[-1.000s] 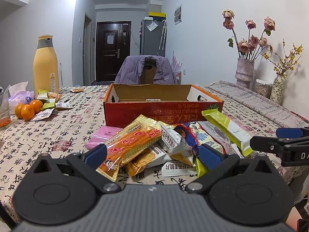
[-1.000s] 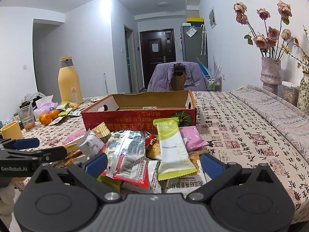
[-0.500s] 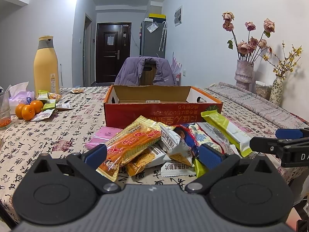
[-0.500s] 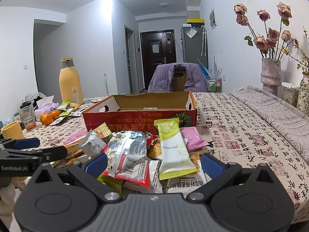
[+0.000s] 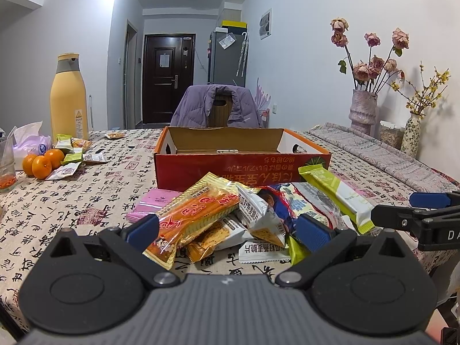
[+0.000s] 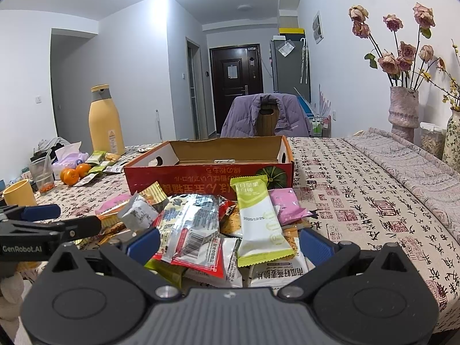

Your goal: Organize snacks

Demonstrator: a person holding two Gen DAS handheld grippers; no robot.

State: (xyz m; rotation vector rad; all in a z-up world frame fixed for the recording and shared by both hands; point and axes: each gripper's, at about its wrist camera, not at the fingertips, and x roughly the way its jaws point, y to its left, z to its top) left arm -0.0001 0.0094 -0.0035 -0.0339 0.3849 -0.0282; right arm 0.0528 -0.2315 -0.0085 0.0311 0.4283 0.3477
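A heap of snack packets lies on the patterned tablecloth just in front of an open red cardboard box (image 5: 230, 169) (image 6: 207, 175). On top are a long orange packet (image 5: 198, 212), a green-and-white bar (image 5: 336, 192) (image 6: 256, 218), a silver-and-red packet (image 6: 192, 224) and a pink packet (image 5: 155, 204) (image 6: 284, 204). My left gripper (image 5: 227, 230) hovers open at the near-left edge of the heap, holding nothing. My right gripper (image 6: 230, 243) hovers open at the near-right edge, also holding nothing. Each gripper shows at the side of the other's view (image 5: 392, 208) (image 6: 77, 217).
A tall yellow bottle (image 5: 69, 97), oranges (image 5: 41, 162), a tissue pack and a few loose packets sit at the far left. A yellow cup (image 6: 18, 192) stands near the left edge. Vases with flowers (image 5: 362, 109) line the right wall. A chair with a purple jacket (image 5: 220, 106) stands behind the box.
Both views have drifted only slightly. The heap, the box and both open grippers stay where they were.
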